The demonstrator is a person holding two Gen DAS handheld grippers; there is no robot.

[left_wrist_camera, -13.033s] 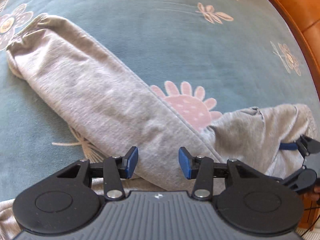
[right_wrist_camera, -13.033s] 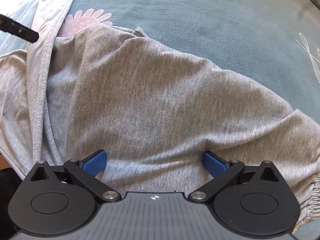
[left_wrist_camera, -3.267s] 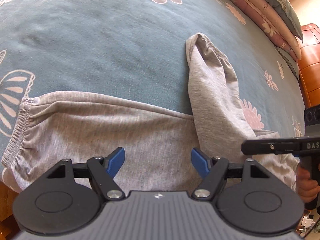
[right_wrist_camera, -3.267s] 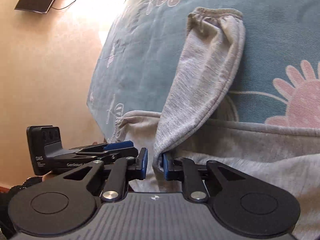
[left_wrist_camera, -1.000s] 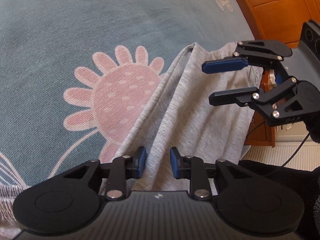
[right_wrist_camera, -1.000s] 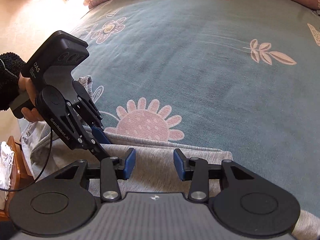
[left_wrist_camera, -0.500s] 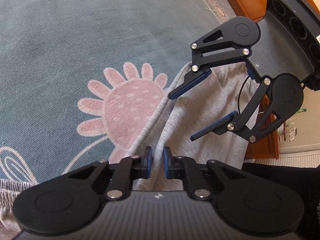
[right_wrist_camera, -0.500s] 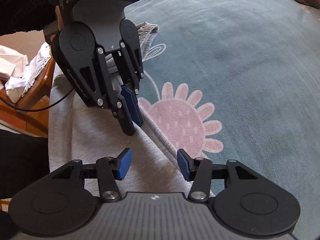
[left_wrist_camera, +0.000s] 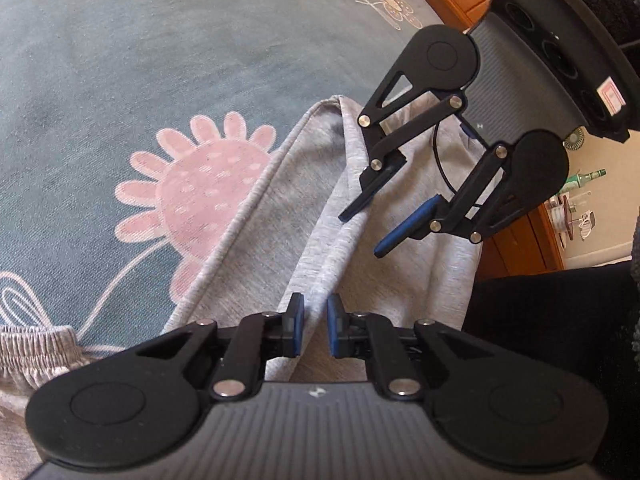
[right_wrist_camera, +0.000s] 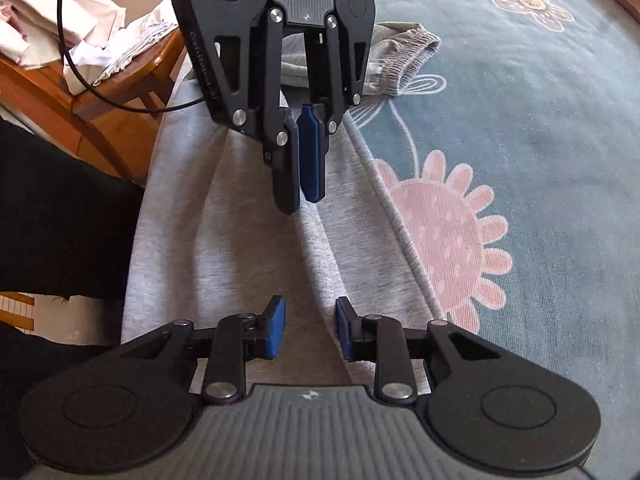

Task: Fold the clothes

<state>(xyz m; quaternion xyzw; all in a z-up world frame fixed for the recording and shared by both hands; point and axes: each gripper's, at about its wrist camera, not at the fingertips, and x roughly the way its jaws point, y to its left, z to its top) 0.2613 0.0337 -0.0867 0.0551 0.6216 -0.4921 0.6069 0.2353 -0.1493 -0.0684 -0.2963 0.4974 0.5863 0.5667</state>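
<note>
Lying along the near edge of the bed (left_wrist_camera: pixel 100 60): grey trousers (right_wrist_camera: pixel 256 248). Pinching a raised ridge of that cloth, nearly closed: left claw (left_wrist_camera: pixel 314 330). Straddling the same ridge farther along, jaws just narrowing and not yet pressing: right claw (right_wrist_camera: pixel 308 330). Beyond, piled on a wooden chair (right_wrist_camera: pixel 120 92): white laundry (right_wrist_camera: pixel 60 20).

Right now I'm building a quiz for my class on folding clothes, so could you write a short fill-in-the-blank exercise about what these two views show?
1. The garment both grippers work on is ____ in colour.
2. The big flower printed on the blue-green bedspread is ____.
3. The left gripper is shut on a raised ____ of the garment.
4. A pile of white cloth lies on a ____ piece of furniture beside the bed.

Missing words: grey; pink; fold; wooden
</note>
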